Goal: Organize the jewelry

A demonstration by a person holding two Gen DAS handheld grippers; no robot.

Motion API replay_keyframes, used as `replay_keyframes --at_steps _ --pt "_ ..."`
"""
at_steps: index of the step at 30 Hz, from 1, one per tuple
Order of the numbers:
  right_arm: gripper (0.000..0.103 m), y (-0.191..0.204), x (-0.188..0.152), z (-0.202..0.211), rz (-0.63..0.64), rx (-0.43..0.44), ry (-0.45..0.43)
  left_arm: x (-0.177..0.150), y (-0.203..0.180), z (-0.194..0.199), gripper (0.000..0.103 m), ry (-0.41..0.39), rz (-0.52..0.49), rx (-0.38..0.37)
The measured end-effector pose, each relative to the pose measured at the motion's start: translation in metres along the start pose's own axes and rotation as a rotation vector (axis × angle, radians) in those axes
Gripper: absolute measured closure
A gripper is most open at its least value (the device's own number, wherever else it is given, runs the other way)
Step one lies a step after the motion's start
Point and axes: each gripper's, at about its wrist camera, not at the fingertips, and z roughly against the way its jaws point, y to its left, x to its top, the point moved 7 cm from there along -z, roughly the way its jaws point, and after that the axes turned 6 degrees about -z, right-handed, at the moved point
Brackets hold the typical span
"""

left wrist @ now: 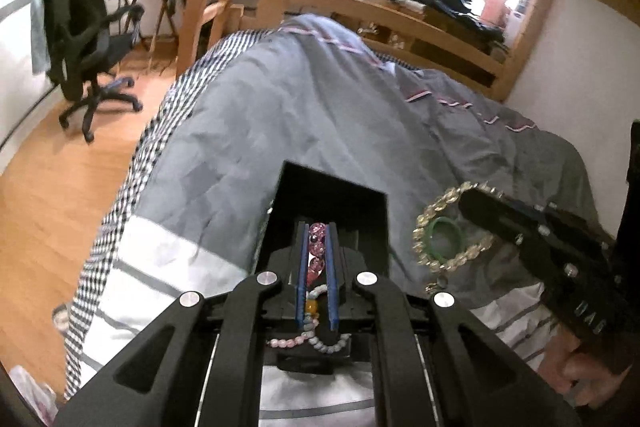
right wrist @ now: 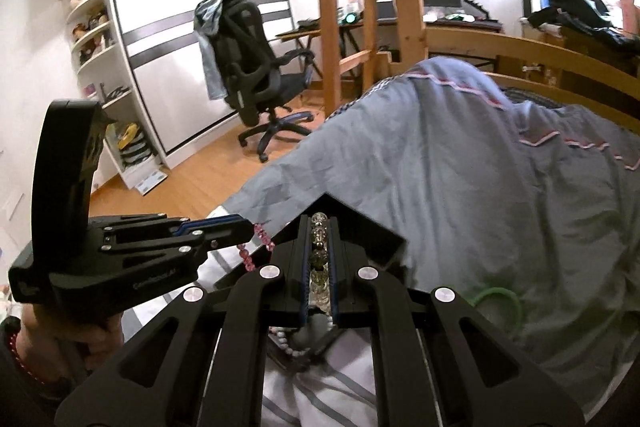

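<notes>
My left gripper (left wrist: 318, 227) is shut on a pink bead bracelet (left wrist: 317, 254) and holds it over an open black box (left wrist: 332, 195) on the bed. A white and grey bead strand (left wrist: 320, 341) lies under the fingers. My right gripper (right wrist: 319, 219) is shut on a clear yellowish bead bracelet (right wrist: 320, 267), which hangs as a ring in the left wrist view (left wrist: 452, 259). A green bangle (left wrist: 444, 241) lies on the quilt inside that ring and shows in the right wrist view (right wrist: 500, 297). The left gripper (right wrist: 244, 227) with pink beads (right wrist: 256, 243) also shows there.
The grey quilt (left wrist: 320, 99) covers the bed, with a checked sheet (left wrist: 160, 131) at its left edge. A black office chair (right wrist: 256, 67) stands on the wooden floor. A wooden ladder (right wrist: 352, 7), a desk and white shelves (right wrist: 100, 67) stand beyond.
</notes>
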Motion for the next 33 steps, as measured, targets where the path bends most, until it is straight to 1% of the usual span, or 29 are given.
replay_keyframes --at_steps 3,8,11,12,13,14,15,16,17,18,19,20,21,22,23,24,25,29,30,33 --pt "0.095 0.004 -0.009 -0.016 0.008 0.009 0.030 -0.004 0.006 -0.007 0.095 0.024 0.028 -0.013" --pt "0.094 0.004 -0.027 -0.039 0.013 0.021 0.102 -0.009 0.008 -0.018 0.095 0.055 0.023 0.010" --pt "0.093 0.002 -0.036 -0.044 0.008 0.032 0.139 -0.011 0.009 -0.018 0.095 0.053 0.027 0.024" --pt "0.090 0.002 -0.038 -0.044 0.007 0.038 0.143 -0.010 0.009 -0.016 0.095 0.046 0.023 0.040" --pt "0.086 0.001 -0.039 -0.043 0.004 0.043 0.147 -0.009 0.010 -0.015 0.094 0.039 0.020 0.050" --pt "0.066 0.000 -0.039 -0.041 -0.001 0.040 0.145 -0.009 0.010 -0.014 0.093 0.033 0.024 0.051" --pt "0.043 -0.002 -0.038 -0.038 -0.009 0.038 0.140 -0.008 0.011 -0.013 0.085 0.031 0.029 0.055" --pt "0.036 -0.004 -0.036 -0.034 -0.011 0.032 0.128 -0.008 0.012 -0.012 0.066 0.023 0.035 0.070" --pt "0.033 -0.007 -0.033 -0.029 -0.013 0.020 0.105 -0.008 0.013 -0.010 0.056 0.013 0.038 0.083" --pt "0.029 -0.009 -0.030 -0.022 -0.014 0.011 0.088 -0.006 0.013 -0.007 0.041 -0.008 0.037 0.098" --pt "0.025 -0.014 -0.027 -0.014 -0.013 -0.004 0.081 -0.005 0.012 -0.004 0.031 -0.025 0.034 0.113" --pt "0.013 -0.020 -0.024 -0.005 -0.012 -0.024 0.069 -0.002 0.011 0.000 0.026 -0.044 0.032 0.126" --pt "0.009 -0.027 -0.021 0.004 -0.010 -0.051 0.050 -0.001 0.008 0.002 0.016 -0.058 0.033 0.128" --pt "0.009 -0.035 -0.019 0.015 -0.002 -0.080 0.031 0.001 0.006 0.003 0.013 -0.068 0.032 0.124" --pt "0.008 -0.040 -0.018 0.022 0.005 -0.099 0.028 0.002 0.002 0.005 0.013 -0.076 0.029 0.118" --pt "0.004 -0.047 -0.017 0.031 0.010 -0.119 0.027 0.002 -0.005 0.005 0.012 -0.079 0.016 0.106" --pt "0.004 -0.059 -0.016 0.043 0.009 -0.151 0.022 0.002 -0.011 0.004 0.009 -0.078 0.000 0.099" --pt "0.004 -0.095 -0.014 0.073 -0.037 -0.226 0.004 -0.002 -0.048 0.000 0.008 -0.080 -0.090 0.094" --pt "0.004 -0.103 -0.015 0.079 -0.047 -0.241 0.003 -0.004 -0.063 -0.002 0.008 -0.080 -0.115 0.079" --pt "0.004 -0.129 -0.021 0.091 -0.063 -0.298 0.007 -0.013 -0.093 -0.008 0.008 -0.072 -0.149 0.028"
